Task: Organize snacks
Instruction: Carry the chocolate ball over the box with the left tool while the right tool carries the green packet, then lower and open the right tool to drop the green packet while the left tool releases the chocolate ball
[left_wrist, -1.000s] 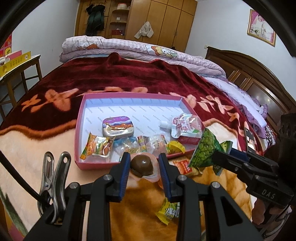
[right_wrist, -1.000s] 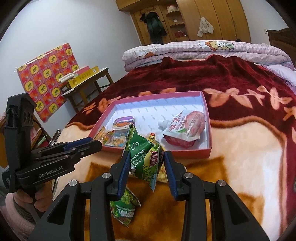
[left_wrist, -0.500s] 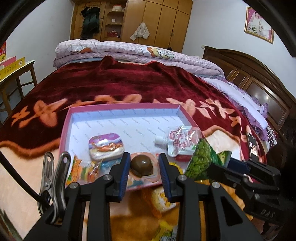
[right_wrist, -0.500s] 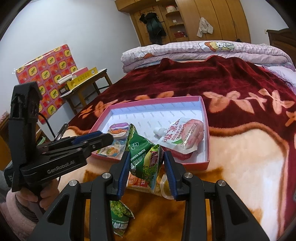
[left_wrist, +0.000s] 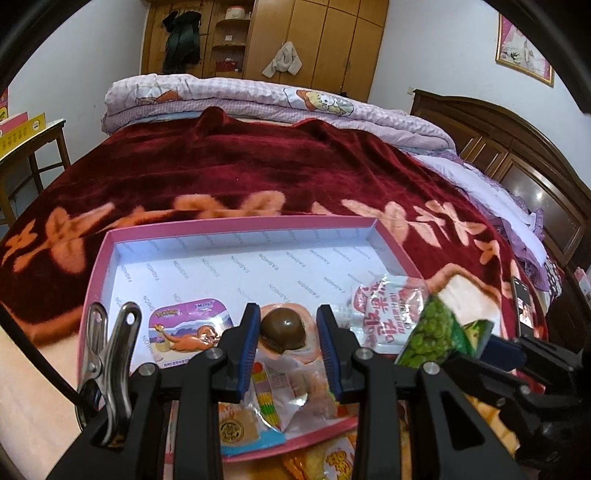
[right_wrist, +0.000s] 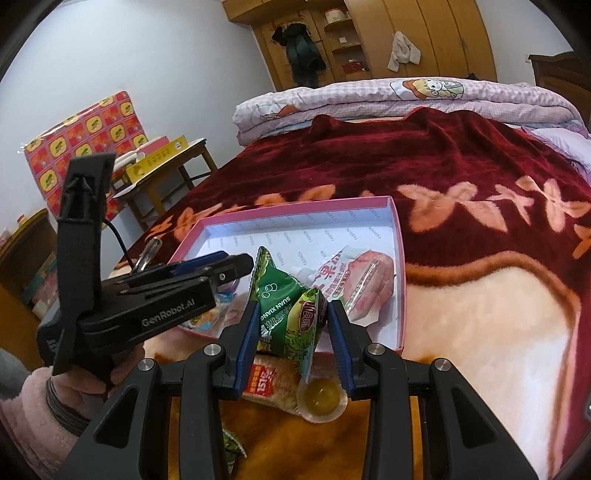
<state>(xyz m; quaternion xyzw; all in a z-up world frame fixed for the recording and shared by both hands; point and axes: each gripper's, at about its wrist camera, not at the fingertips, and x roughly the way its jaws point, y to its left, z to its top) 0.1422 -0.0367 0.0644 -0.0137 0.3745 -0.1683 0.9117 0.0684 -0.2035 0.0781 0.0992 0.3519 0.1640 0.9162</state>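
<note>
A pink box (left_wrist: 236, 226) with a white inside lies on the bed; it also shows in the right wrist view (right_wrist: 400, 258). My left gripper (left_wrist: 286, 332) is shut on a brown jelly cup (left_wrist: 282, 328), held over the box's near part. My right gripper (right_wrist: 291, 321) is shut on a green snack packet (right_wrist: 286, 306), held above the box's near edge; the packet shows at the right in the left wrist view (left_wrist: 432, 332). In the box lie a purple-lidded cup (left_wrist: 188, 328), a white-and-red drink pouch (left_wrist: 388, 314) and small wrapped sweets (left_wrist: 266, 387).
Loose snacks lie on the blanket in front of the box: an orange packet (right_wrist: 273, 384), a yellow jelly cup (right_wrist: 321, 398) and a green packet (right_wrist: 231, 448). A wooden side table (right_wrist: 166, 162) stands left of the bed. A phone (left_wrist: 522, 306) lies at the right.
Both grippers have moved forward with their snacks. The left one now holds the jelly cup over the box instead of in front of it. The right one is closer to the box's edge.
</note>
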